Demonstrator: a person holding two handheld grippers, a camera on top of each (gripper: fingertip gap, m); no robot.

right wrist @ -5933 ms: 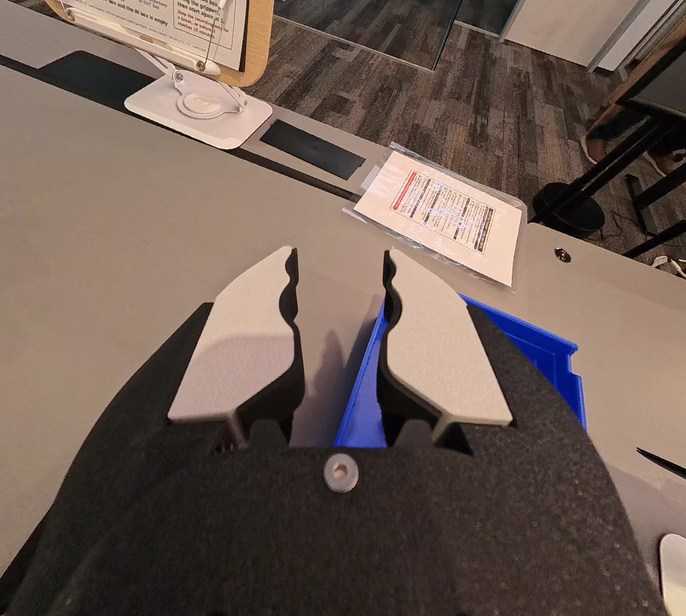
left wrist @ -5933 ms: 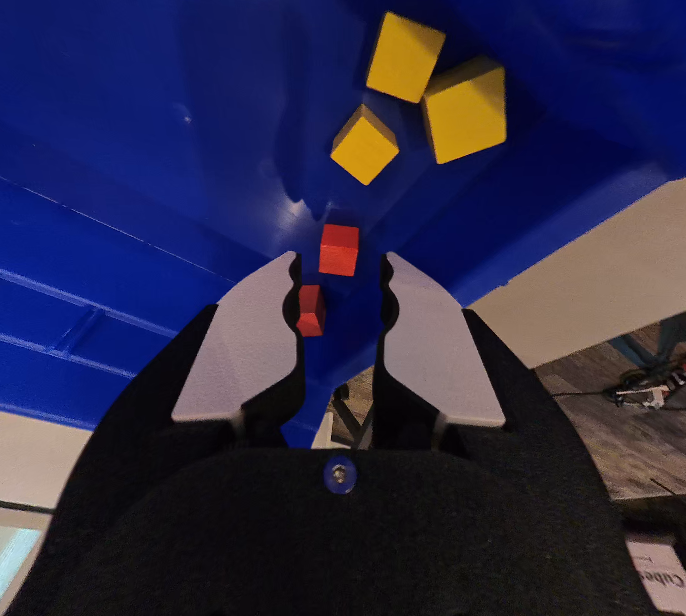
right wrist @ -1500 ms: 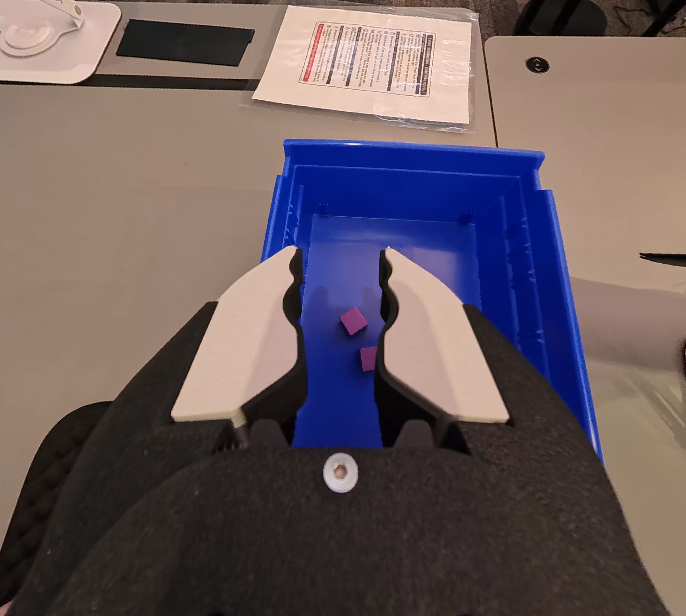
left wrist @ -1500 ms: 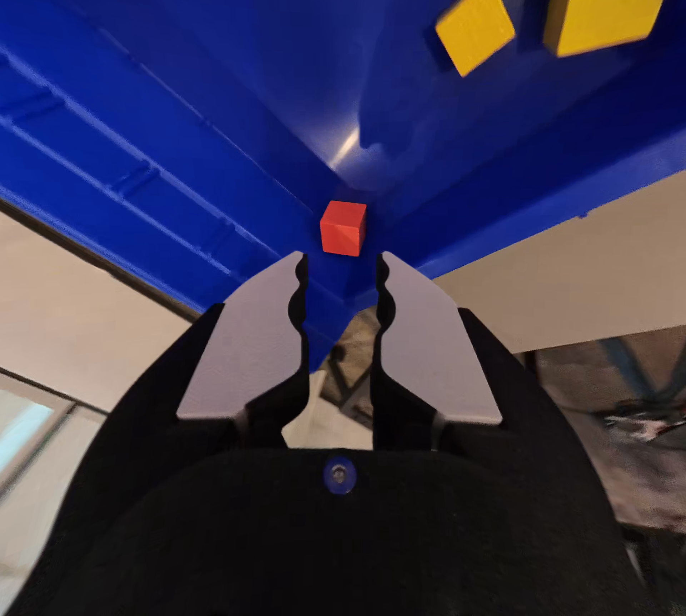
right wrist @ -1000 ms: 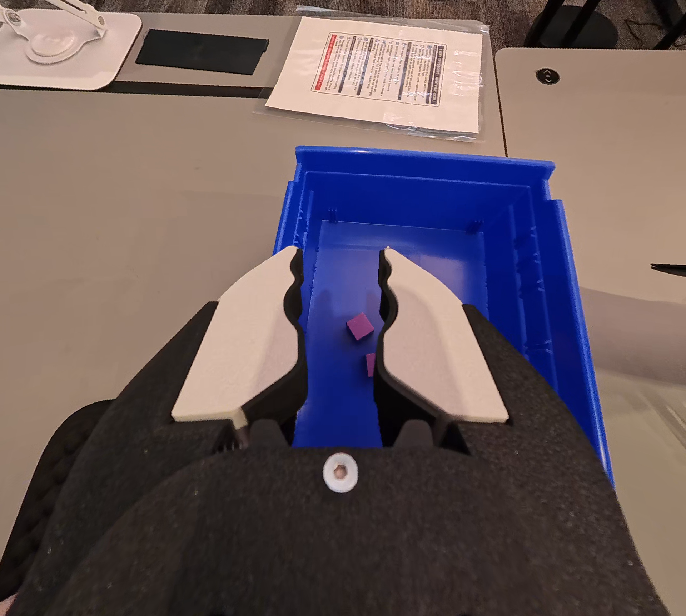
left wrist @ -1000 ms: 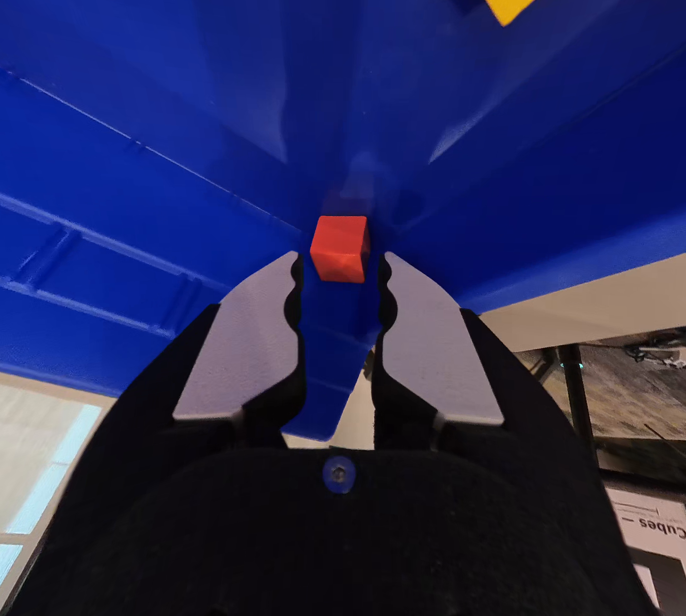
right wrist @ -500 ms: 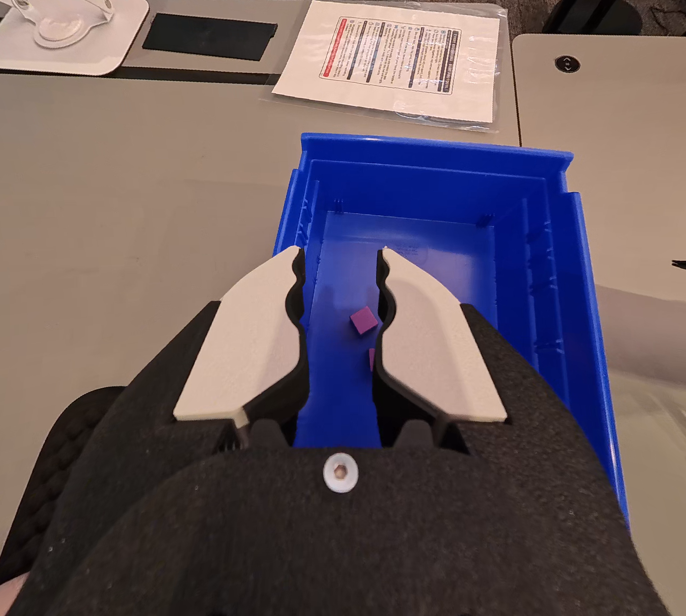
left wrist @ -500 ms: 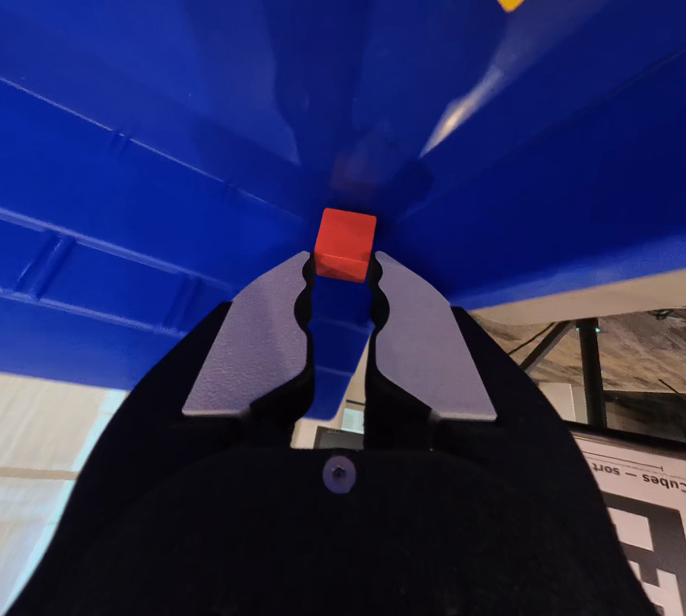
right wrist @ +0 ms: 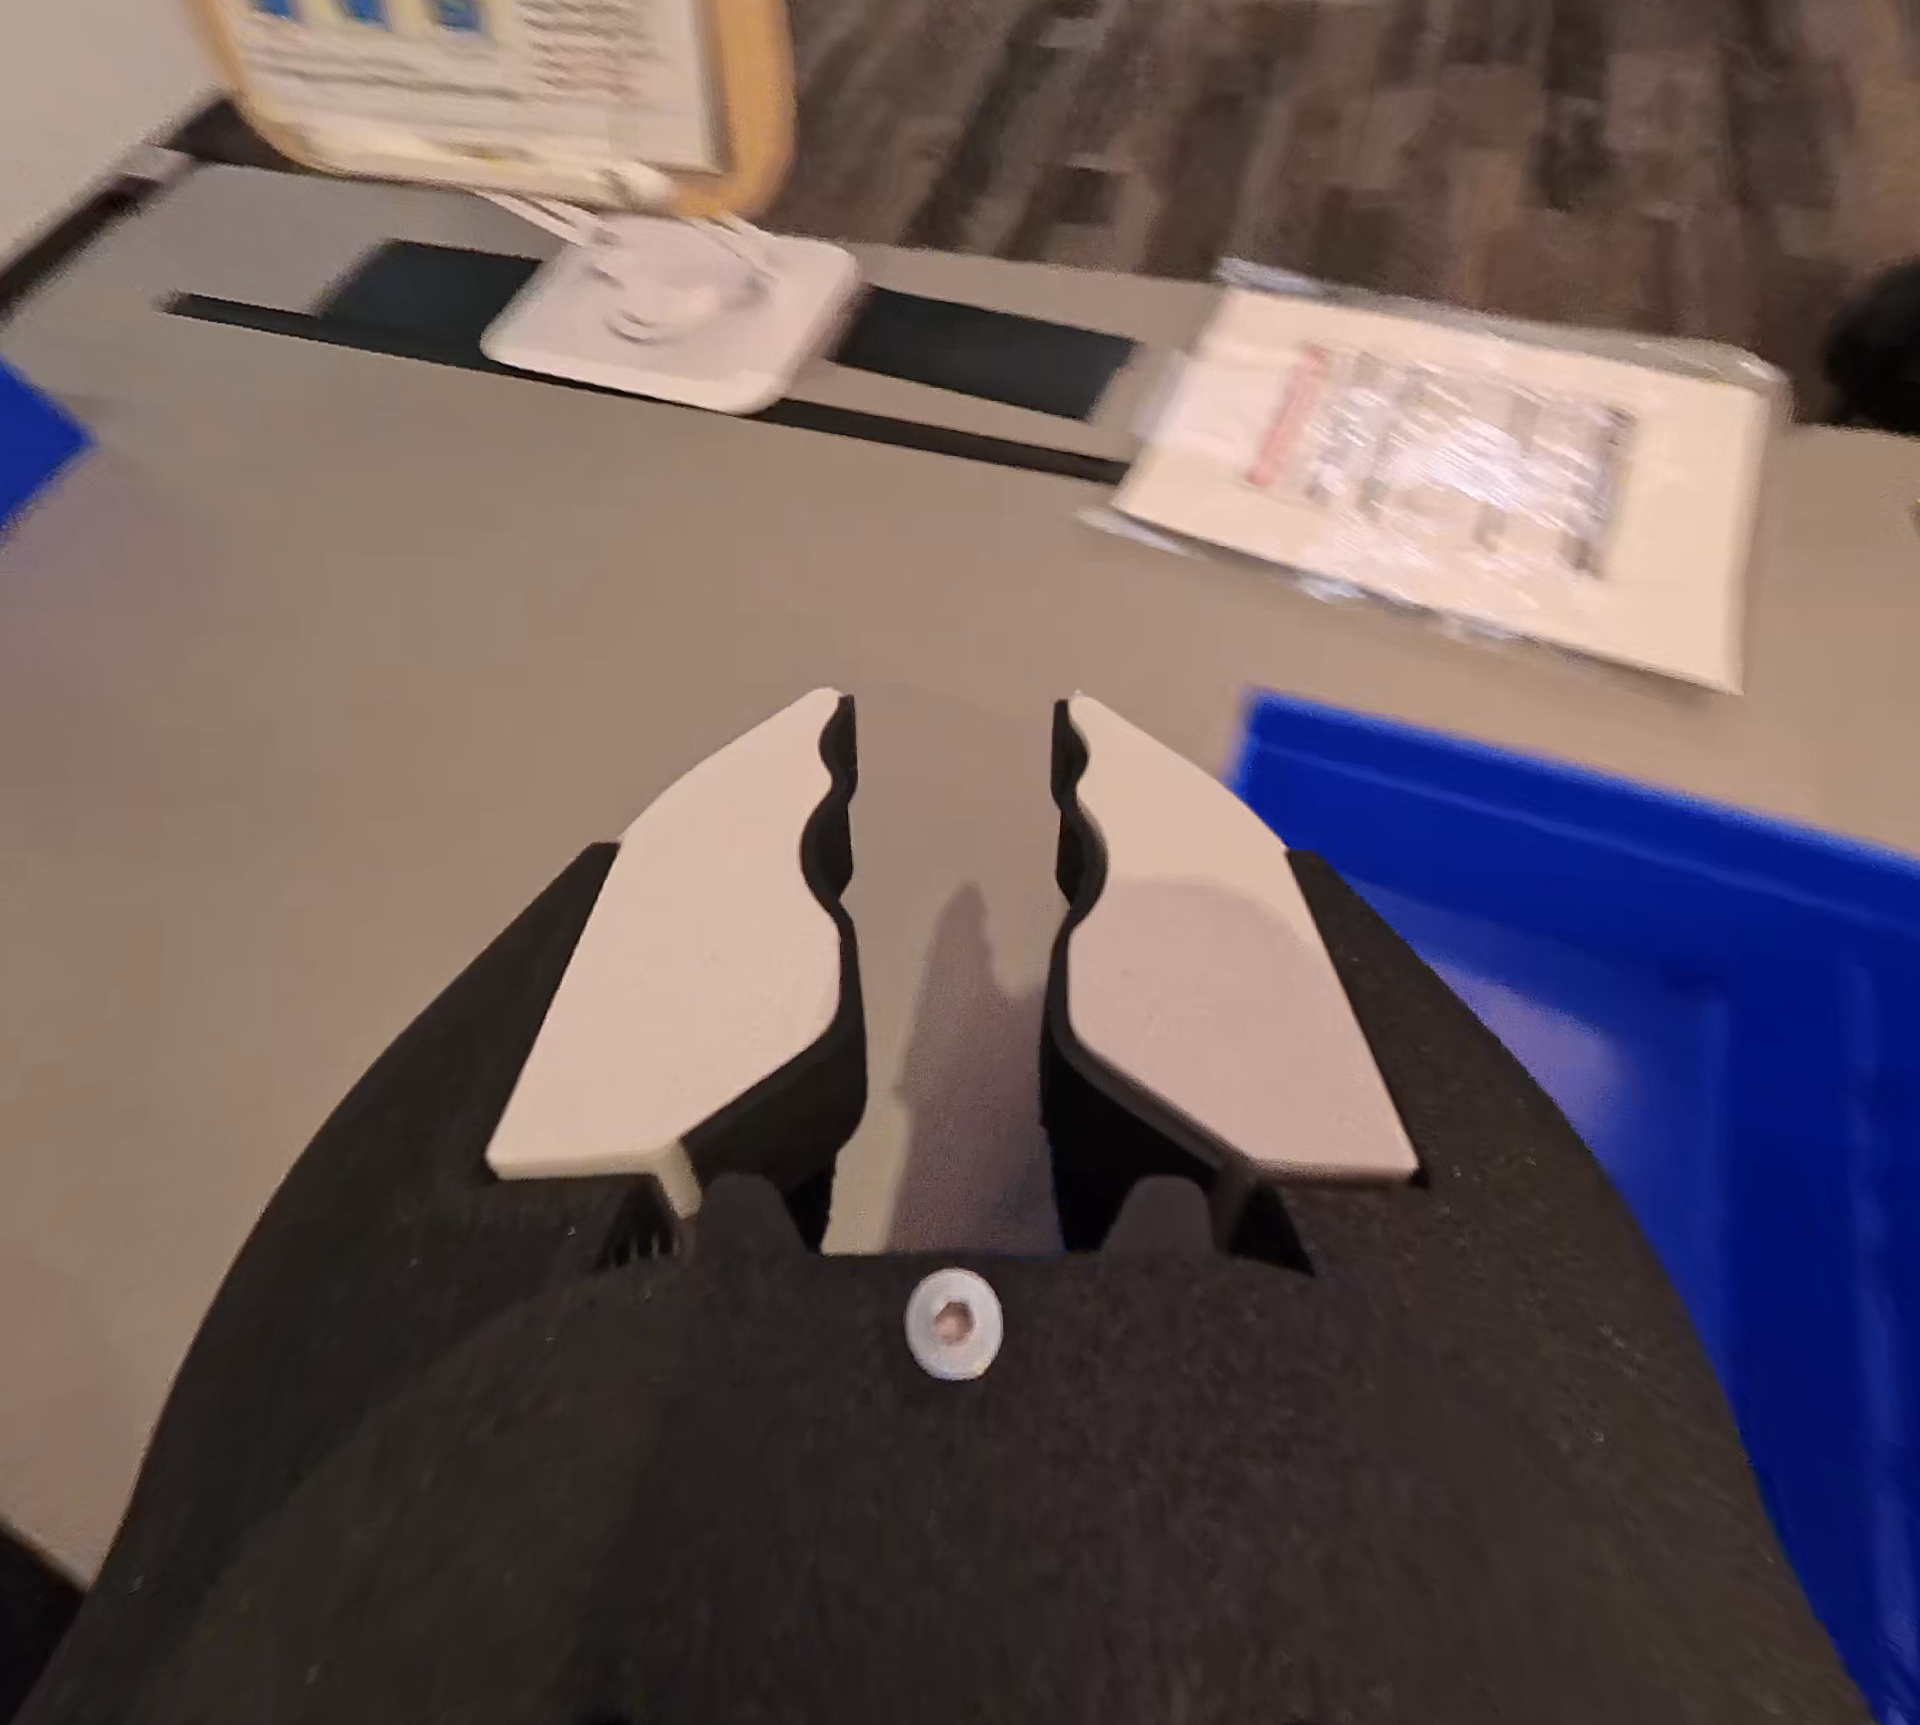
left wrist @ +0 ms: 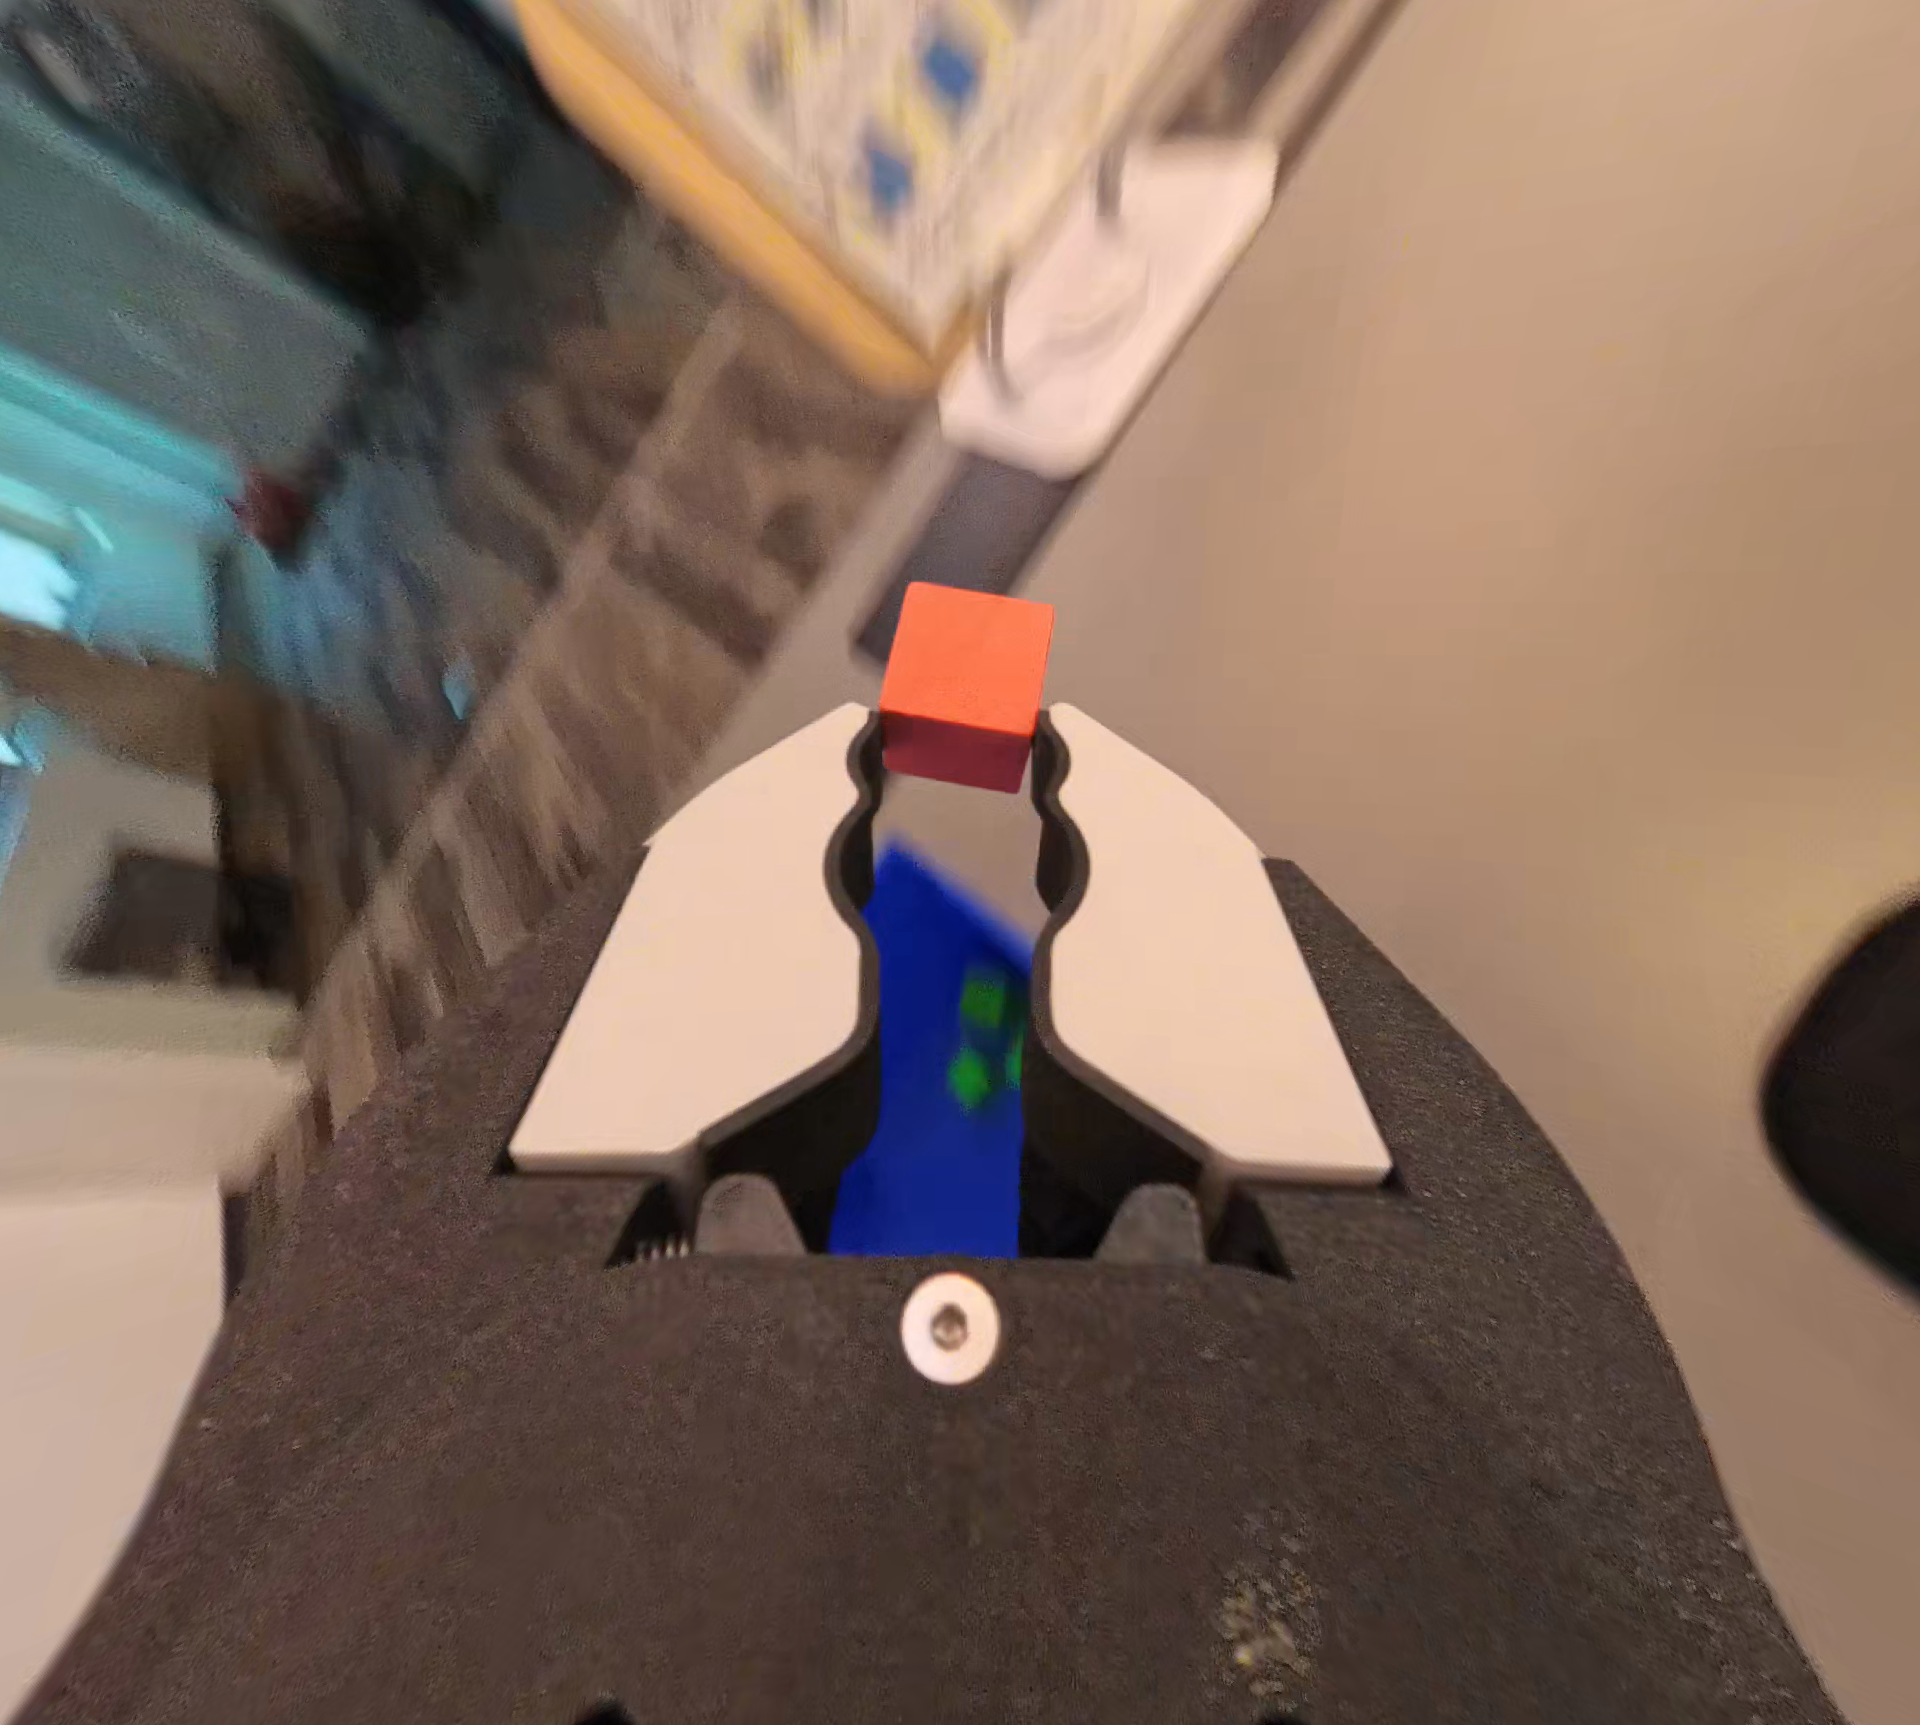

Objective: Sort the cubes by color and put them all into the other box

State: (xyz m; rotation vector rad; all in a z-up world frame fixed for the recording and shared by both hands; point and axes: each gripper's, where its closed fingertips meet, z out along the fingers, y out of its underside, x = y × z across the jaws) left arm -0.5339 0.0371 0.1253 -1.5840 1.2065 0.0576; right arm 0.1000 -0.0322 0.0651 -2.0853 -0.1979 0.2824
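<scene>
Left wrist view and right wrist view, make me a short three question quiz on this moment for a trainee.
1. True or false: the left tongs are shut on a red cube.
2. Multiple choice: what lies between the fingers of the right tongs? A) a purple cube B) nothing, only the grey table behind C) a yellow cube
3. Short answer: in the left wrist view, what colour are the blurred cubes seen in the blue box behind the tongs?

Key
1. True: the cube is pinched at the fingertips.
2. B: the fingers stand apart with nothing held.
3. Green.
</scene>
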